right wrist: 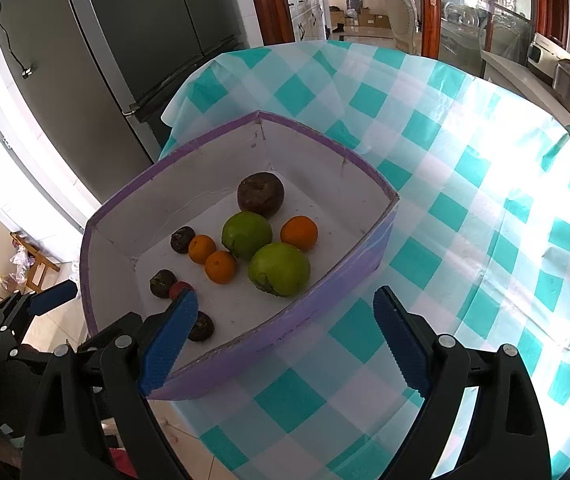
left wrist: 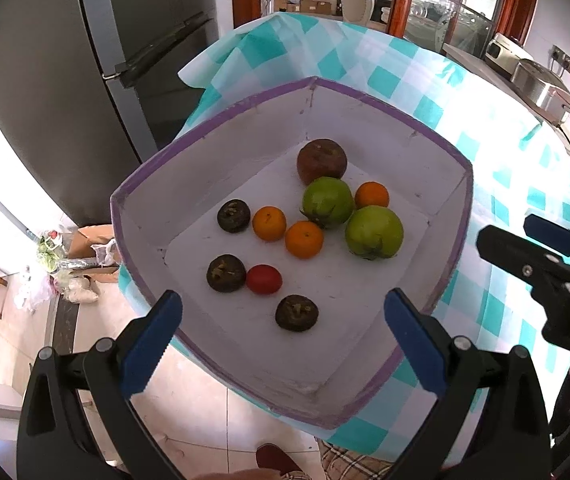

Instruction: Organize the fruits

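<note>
A white box with a purple rim [left wrist: 189, 138] [right wrist: 325, 312] sits at the table's near left corner. Inside lie two green fruits [left wrist: 373, 232] [right wrist: 279, 269], three oranges [left wrist: 304, 239] [right wrist: 221, 266], a large brown fruit [left wrist: 321, 161] [right wrist: 261, 194], three small dark fruits [left wrist: 297, 313] [right wrist: 183, 239] and a small red fruit [left wrist: 264, 279] [right wrist: 179, 289]. My left gripper [left wrist: 281, 344] is open and empty, above the box's near corner. My right gripper [right wrist: 285, 340] is open and empty, above the box's near right wall; it also shows in the left wrist view [left wrist: 525, 240].
The table carries a teal-and-white checked cloth [right wrist: 465, 216] with open room to the right of the box. A dark fridge [left wrist: 97, 60] stands left of the table. A counter with metal appliances [left wrist: 541, 88] runs at the far right. Clutter lies on the floor at left [left wrist: 73, 264].
</note>
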`<control>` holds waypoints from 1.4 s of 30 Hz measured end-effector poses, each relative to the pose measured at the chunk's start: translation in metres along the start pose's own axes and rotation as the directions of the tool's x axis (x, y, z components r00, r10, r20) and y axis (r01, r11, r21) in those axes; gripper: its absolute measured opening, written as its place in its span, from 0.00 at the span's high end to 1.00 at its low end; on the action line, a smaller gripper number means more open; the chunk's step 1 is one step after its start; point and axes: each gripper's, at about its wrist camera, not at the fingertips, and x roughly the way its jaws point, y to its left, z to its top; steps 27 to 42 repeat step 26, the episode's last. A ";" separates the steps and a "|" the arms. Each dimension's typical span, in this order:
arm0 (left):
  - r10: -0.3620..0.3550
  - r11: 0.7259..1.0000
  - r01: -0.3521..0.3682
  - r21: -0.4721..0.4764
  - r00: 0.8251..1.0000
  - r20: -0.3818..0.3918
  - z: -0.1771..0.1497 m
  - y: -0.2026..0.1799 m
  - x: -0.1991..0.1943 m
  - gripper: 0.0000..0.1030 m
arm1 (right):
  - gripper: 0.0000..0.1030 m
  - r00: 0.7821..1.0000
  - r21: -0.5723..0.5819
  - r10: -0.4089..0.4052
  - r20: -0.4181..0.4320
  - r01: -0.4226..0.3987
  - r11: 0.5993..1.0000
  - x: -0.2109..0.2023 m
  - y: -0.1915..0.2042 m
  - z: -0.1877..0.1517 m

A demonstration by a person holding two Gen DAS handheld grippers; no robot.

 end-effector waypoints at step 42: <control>0.010 0.988 -0.043 0.147 0.976 0.216 0.001 -0.089 -0.023 0.02 | 0.14 0.968 0.334 -0.219 0.124 0.167 0.928 -0.041 -0.118 -0.079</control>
